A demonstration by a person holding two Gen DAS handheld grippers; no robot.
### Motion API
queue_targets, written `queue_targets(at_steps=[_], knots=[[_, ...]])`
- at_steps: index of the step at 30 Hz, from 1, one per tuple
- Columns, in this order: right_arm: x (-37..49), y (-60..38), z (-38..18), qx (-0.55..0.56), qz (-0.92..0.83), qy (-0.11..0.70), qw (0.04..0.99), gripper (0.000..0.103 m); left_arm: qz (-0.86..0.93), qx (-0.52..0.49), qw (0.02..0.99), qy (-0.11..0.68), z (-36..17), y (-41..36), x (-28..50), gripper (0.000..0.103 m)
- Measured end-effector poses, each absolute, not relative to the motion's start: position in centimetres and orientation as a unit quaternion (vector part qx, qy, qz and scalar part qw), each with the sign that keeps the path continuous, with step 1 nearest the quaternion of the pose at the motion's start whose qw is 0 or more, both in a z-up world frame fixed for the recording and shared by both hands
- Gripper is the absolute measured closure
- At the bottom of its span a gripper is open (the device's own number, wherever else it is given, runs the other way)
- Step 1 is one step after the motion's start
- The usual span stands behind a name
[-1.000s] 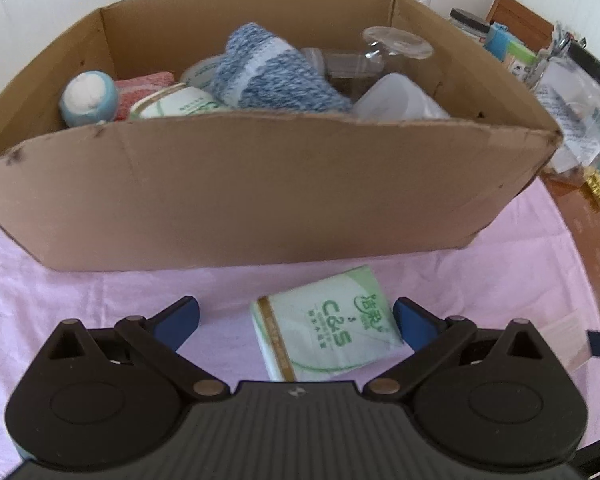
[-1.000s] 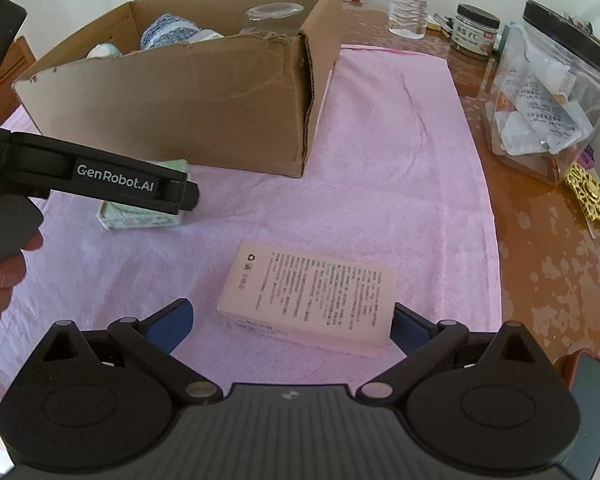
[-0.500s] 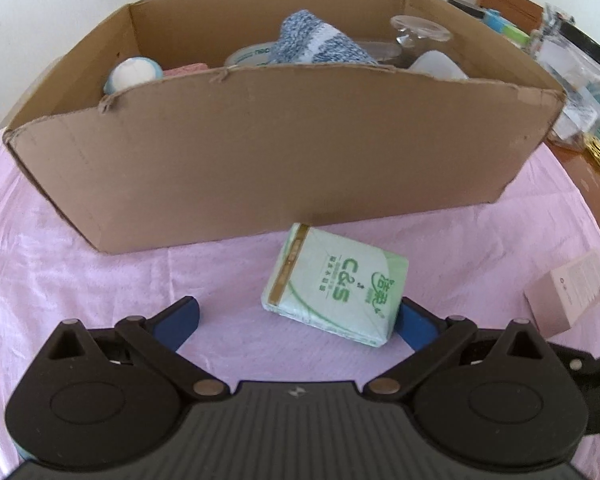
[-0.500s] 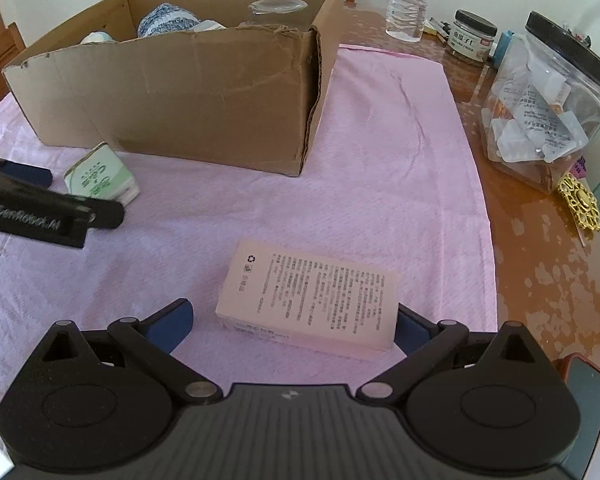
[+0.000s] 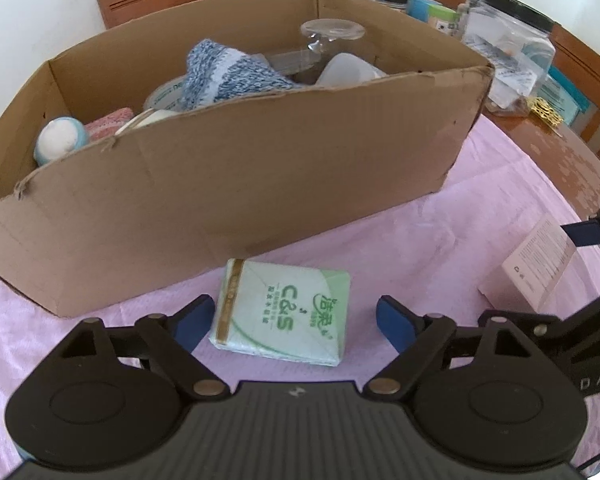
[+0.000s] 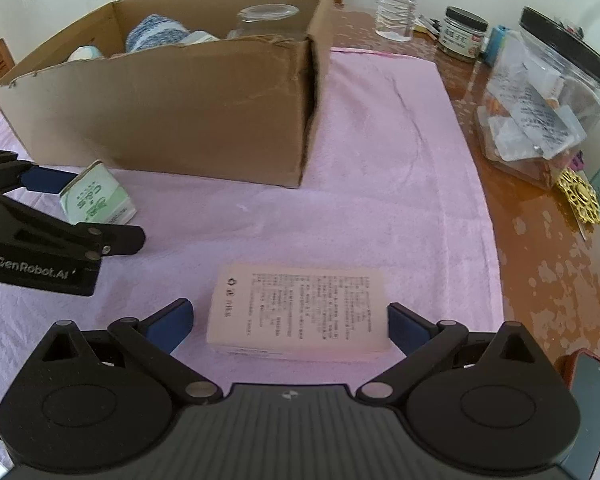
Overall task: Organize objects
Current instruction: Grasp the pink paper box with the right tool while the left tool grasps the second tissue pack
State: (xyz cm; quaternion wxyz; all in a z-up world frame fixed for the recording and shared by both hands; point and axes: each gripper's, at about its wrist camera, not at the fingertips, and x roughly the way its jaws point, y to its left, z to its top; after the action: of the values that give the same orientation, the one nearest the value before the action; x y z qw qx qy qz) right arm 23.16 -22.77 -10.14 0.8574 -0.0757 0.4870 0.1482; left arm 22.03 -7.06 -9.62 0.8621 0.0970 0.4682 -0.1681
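Tissue pack and pink box framed by spread fingers

Tissue pack (image 5: 282,314) is bracketed by the spread left gripper (image 5: 290,320), just before the cardboard box (image 5: 228,184) wall. The pink box (image 6: 298,312) is bracketed by the spread right gripper (image 6: 290,322). Bare pink cloth (image 6: 400,184) is seen rightward.

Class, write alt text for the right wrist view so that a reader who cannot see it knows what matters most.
The open right tool straddles a pink printed box lying flat on a pink cloth. At left, the left tool brackets a green tissue pack in front of a filled cardboard box. A clear jar stands at right.
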Motion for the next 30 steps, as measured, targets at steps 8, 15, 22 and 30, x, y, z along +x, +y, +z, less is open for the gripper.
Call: queue_targets(at_steps=[8, 15, 22, 30], knots=[[23.2, -22.7, -9.8, -0.087, 0.143, 0.484, 0.859, 0.014, -0.181, 0.100, 0.855, 0.476, -9.1, -7.3, 23.2, 0.031], [23.3, -22.6, -9.3, -0.111, 0.148, 0.487, 0.854, 0.018, -0.191, 0.107, 0.845, 0.489, -8.3, -7.3, 23.0, 0.039], [23.7, -23.4, -7.2, -0.103, 0.167, 0.484, 0.853, 0.018, -0.209, 0.104, 0.839, 0.492, -6.3, -7.0, 22.5, 0.039], [24.5, -23.9, -2.7, -0.079, 0.205, 0.474, 0.853, 0.018, -0.247, 0.096, 0.840, 0.474, -0.9, -5.8, 21.7, 0.039]])
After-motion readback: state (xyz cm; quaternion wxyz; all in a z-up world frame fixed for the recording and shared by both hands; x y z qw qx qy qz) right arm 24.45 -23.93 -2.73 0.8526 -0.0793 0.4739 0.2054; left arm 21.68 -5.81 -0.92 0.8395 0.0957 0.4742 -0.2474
